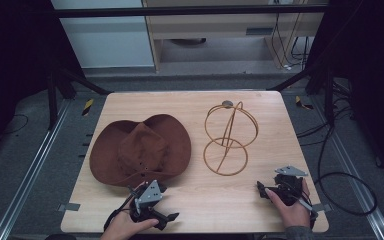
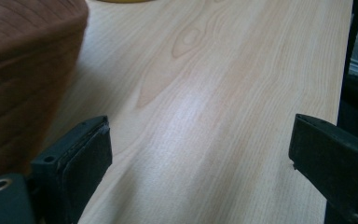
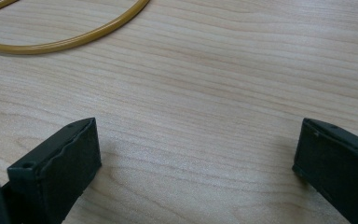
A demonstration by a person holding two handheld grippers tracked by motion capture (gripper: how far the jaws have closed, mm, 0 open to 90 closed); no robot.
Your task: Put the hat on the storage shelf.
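A brown wide-brimmed hat (image 1: pixel 140 150) lies crown up on the left half of the wooden table (image 1: pixel 260 125). Right of it stands a gold wire hat stand (image 1: pixel 228 137), with a ring base and a round cage on top. My left gripper (image 1: pixel 165 202) is held low near the front edge, just in front of the hat's brim. Its jaws are open (image 2: pixel 200 154) over bare wood, and the hat (image 2: pixel 23 70) rises close beside the left jaw. My right gripper (image 1: pixel 266 189) hovers at the front right, open (image 3: pixel 198 154), facing the stand's ring base (image 3: pixel 74 39), which lies well ahead of it.
The table's right edge (image 2: pixel 342 84) drops off to dark floor. Cables (image 1: pixel 347 175) loop on the floor at the right. Black frame legs (image 1: pixel 55 95) flank the table's back corners, and a wooden cabinet (image 1: pixel 220 30) stands behind them.
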